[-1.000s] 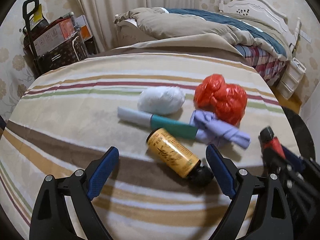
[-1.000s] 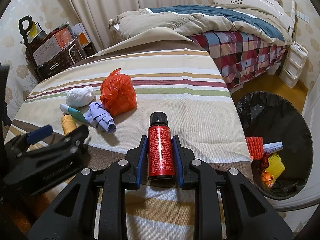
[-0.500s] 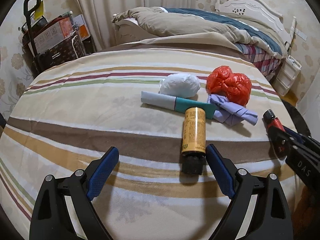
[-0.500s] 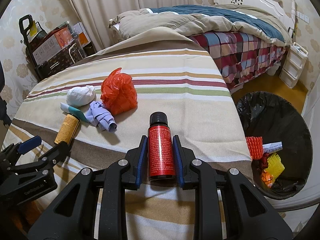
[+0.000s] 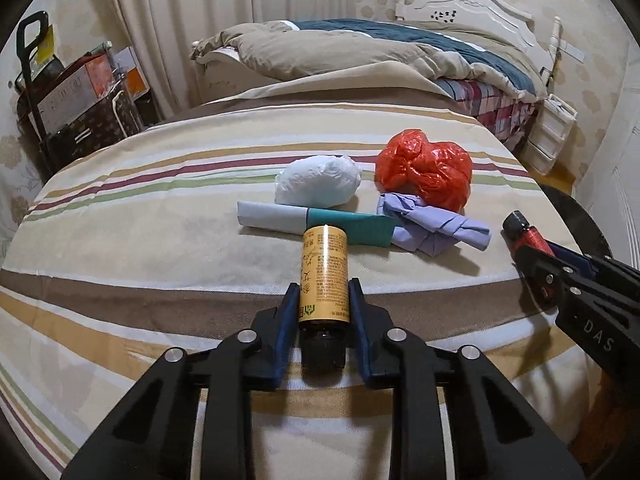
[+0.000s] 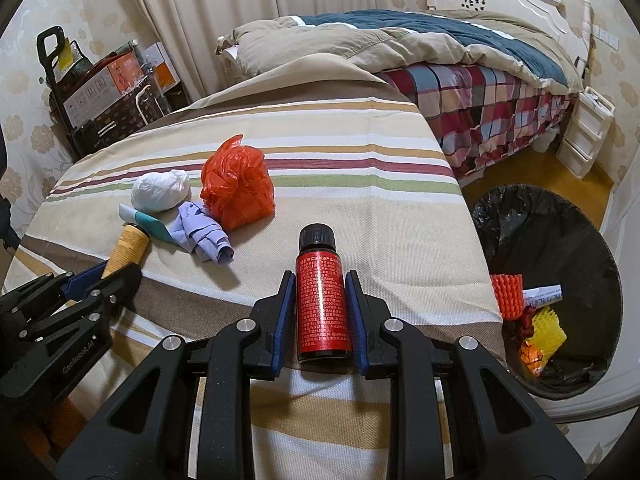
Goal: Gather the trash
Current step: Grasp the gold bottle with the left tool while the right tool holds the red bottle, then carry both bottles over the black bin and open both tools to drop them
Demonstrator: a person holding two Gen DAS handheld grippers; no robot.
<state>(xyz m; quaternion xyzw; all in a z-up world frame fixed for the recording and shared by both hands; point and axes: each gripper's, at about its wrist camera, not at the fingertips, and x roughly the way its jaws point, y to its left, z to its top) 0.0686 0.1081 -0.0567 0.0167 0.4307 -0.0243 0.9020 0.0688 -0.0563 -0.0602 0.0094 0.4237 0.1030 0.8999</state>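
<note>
The yellow bottle (image 5: 324, 276) is being clamped by the closing left tongs (image 5: 323, 304), cap toward six o'clock, base toward twelve. The red bottle (image 6: 322, 304) is gripped by the right tongs (image 6: 320, 312), cap toward twelve; "DAS" is read on their frame.

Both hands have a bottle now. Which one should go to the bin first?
Right. Its gripper grips the red bottle, and the bin sits just beside it. The left gripper, closing on the yellow bottle, is farther off.
</note>
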